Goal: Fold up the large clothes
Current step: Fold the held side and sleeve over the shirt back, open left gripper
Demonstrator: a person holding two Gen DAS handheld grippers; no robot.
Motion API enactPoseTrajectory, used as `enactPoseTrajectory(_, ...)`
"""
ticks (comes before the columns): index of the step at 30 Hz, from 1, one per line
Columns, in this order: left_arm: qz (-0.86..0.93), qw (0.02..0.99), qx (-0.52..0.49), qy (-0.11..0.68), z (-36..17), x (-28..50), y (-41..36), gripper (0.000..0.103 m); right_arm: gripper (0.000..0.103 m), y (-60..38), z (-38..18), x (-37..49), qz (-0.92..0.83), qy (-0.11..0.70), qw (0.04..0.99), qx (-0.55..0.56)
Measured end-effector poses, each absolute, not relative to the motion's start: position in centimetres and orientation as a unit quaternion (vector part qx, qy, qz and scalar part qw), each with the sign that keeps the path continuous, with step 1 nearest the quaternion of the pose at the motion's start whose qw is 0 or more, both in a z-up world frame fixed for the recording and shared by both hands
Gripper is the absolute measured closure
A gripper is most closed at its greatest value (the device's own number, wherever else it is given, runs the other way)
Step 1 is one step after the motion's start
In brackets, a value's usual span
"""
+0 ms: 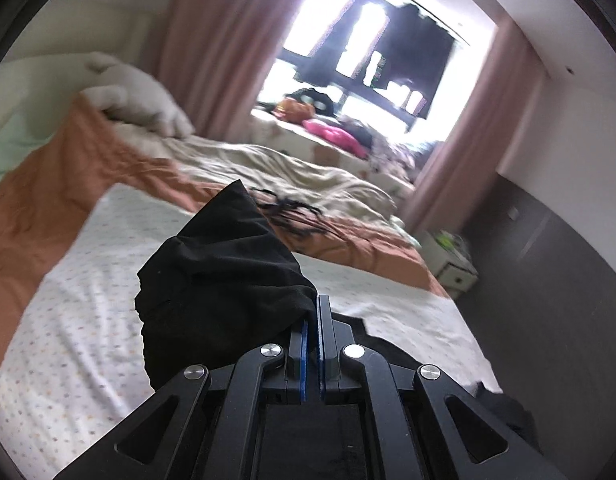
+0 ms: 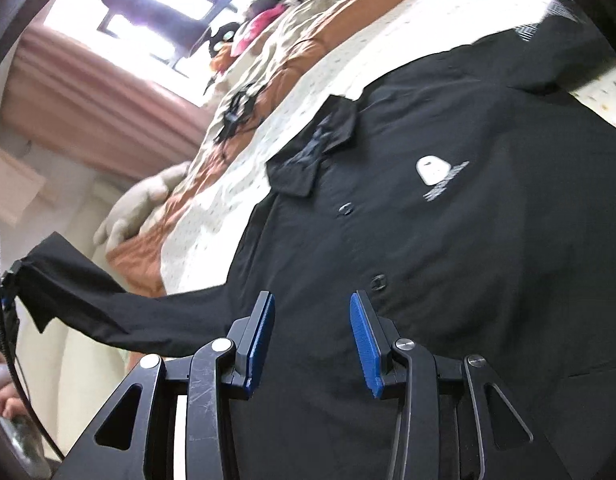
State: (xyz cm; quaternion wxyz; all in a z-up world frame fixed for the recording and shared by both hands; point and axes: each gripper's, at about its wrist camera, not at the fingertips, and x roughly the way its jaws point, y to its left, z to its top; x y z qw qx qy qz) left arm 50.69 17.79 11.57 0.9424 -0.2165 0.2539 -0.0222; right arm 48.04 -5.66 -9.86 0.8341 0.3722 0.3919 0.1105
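A black button-up shirt [image 2: 448, 248] with a white chest logo lies front up on the dotted white sheet [image 2: 235, 200]. My left gripper [image 1: 314, 308] is shut on the cuff of its sleeve [image 1: 219, 280] and holds it up above the bed. In the right wrist view that sleeve [image 2: 107, 304] stretches out to the left, lifted. My right gripper [image 2: 312, 304] is open and empty, just above the shirt's front near a button [image 2: 378, 281].
The bed carries an orange blanket [image 1: 87, 160], a beige quilt [image 1: 291, 176] and a plush toy [image 1: 139, 100]. A cluttered window ledge [image 1: 332, 132], pink curtains [image 1: 219, 40], a small white cabinet [image 1: 452, 264] and a dark wardrobe [image 1: 548, 248] stand around.
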Motion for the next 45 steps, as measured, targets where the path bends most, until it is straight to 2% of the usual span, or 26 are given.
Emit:
enactPoseTrajectory(10, -0.131, 0.921, -0.186, 0.315, 8.5, 55.8, 8.9, 0.1, 0.063, -7.3, -10.2, 48.2, 0.087, 0.387, 0.837, 0.378)
enactPoseTrajectory(12, -0.161, 0.907, -0.177, 0.347, 6.8, 56.8, 6.6, 0.087, 0.063, -8.1, -10.2, 48.1, 0.078, 0.385, 0.836, 0.382)
enactPoseTrajectory(13, -0.177, 0.899, -0.174, 0.361, 6.0, 57.0, 5.6, 0.063, 0.063, -8.4, -10.3, 48.1, 0.075, 0.384, 0.835, 0.387)
enactPoseTrajectory(14, -0.193, 0.888, -0.171, 0.38, 4.5, 57.2, 4.6, 0.034, 0.063, -8.9, -10.4, 48.1, 0.071, 0.383, 0.833, 0.393)
enactPoseTrajectory(15, -0.201, 0.883, -0.169, 0.388, 3.3, 57.0, 4.0, 0.025, 0.063, -9.3, -10.6, 48.1, 0.067, 0.383, 0.83, 0.399)
enactPoseTrajectory(16, -0.201, 0.883, -0.167, 0.389, 2.5, 56.8, 3.8, 0.02, 0.063, -9.7, -10.8, 48.2, 0.064, 0.383, 0.829, 0.403)
enactPoseTrajectory(20, -0.184, 0.875, -0.18, 0.41, -0.8, 55.4, 4.5, 0.02, 0.063, -11.3, -11.4, 48.2, 0.046, 0.38, 0.821, 0.424)
enactPoseTrajectory(28, -0.065, 0.883, -0.251, 0.391, -4.1, 50.6, 10.7, 0.02, 0.063, -12.4, -12.2, 48.9, 0.027, 0.384, 0.816, 0.431)
enactPoseTrajectory(34, 0.01, 0.882, -0.287, 0.373, -6.1, 46.4, 15.0, 0.021, 0.062, -11.4, -11.6, 49.4, 0.034, 0.386, 0.833, 0.396)
enactPoseTrajectory(35, 0.02, 0.882, -0.289, 0.371, -6.5, 46.1, 15.5, 0.022, 0.06, -11.0, -11.5, 49.6, 0.039, 0.389, 0.835, 0.387)
enactPoseTrajectory(37, 0.029, 0.881, -0.29, 0.373, -7.2, 46.2, 16.0, 0.027, 0.045, -10.5, -11.4, 50.1, 0.041, 0.391, 0.841, 0.371)
enactPoseTrajectory(42, 0.043, 0.876, -0.293, 0.381, -9.5, 46.2, 18.6, 0.035, 0.027, -8.7, -10.1, 51.3, 0.03, 0.396, 0.874, 0.282)
enactPoseTrajectory(45, 0.061, 0.866, -0.3, 0.395, -11.4, 46.4, 20.2, 0.045, 0.027, -7.8, -9.7, 52.7, 0.027, 0.408, 0.885, 0.223)
